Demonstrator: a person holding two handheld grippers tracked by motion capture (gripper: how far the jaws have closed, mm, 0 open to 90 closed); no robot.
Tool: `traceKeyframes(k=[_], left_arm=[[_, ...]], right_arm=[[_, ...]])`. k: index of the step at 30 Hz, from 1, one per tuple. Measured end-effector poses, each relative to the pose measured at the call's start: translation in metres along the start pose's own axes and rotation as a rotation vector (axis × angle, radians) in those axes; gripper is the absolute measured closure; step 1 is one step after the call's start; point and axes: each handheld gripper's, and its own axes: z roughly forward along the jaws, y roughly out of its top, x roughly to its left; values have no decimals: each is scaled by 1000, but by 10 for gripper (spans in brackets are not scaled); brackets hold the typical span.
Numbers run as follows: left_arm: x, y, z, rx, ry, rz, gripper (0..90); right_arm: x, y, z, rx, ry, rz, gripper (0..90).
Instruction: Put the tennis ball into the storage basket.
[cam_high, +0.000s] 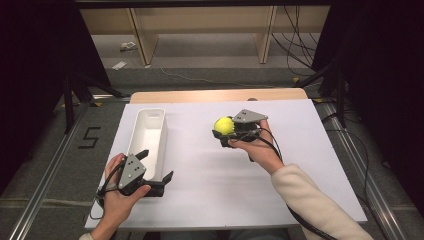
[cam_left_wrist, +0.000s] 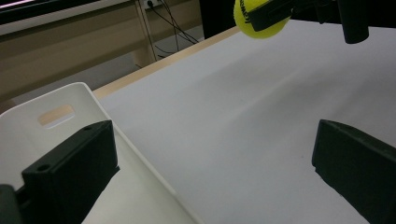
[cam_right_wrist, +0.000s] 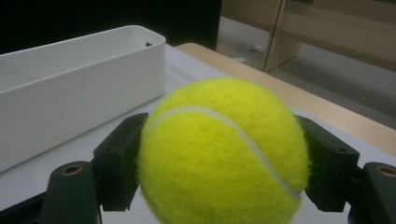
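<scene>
Yellow ball (cam_high: 223, 125) clamped between the jaws of the right hand-held gripper (cam_high: 225, 131), off the surface (cam_high: 210, 170), well to the right of the bin (cam_high: 150, 135). Round, so no long axis; white seam (cam_right_wrist: 233, 128) running in a curve from upper left to lower right across the face seen in the right gripper view, one jaw pressed against each flank. In the left gripper view, ball (cam_left_wrist: 259, 18) at the top edge with a bit of black print beside the jaw, too small and cut off to read. Right hand (cam_high: 260, 150) wrapped round the gripper's body, grey plate on top, cable trailing back along the sleeve.

Bin white, long and narrow, long axis running away from the person, lying left of the ball; slot handle (cam_left_wrist: 56, 115) in its far end wall. Left hand-held gripper (cam_high: 156, 168) wide open, holding nothing, at the bin's near end: one jaw over the bin's inside, the other out over the bare surface to the bin's right, the near right wall between them. Left hand (cam_high: 120, 195) behind it, near the surface's front edge.

A black "5" (cam_high: 90, 137) marked on the floor, left of the bin.
</scene>
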Motion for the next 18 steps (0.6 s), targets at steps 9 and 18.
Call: traceKeyframes(k=[9,18], left_arm=[[-1,0,0,-3,0,-9,0],[-1,0,0,-1,-4,-3,0]], right_arm=[[2,2,2,-2,6,-2,263],[5,4,6,-2,13,-2,263]])
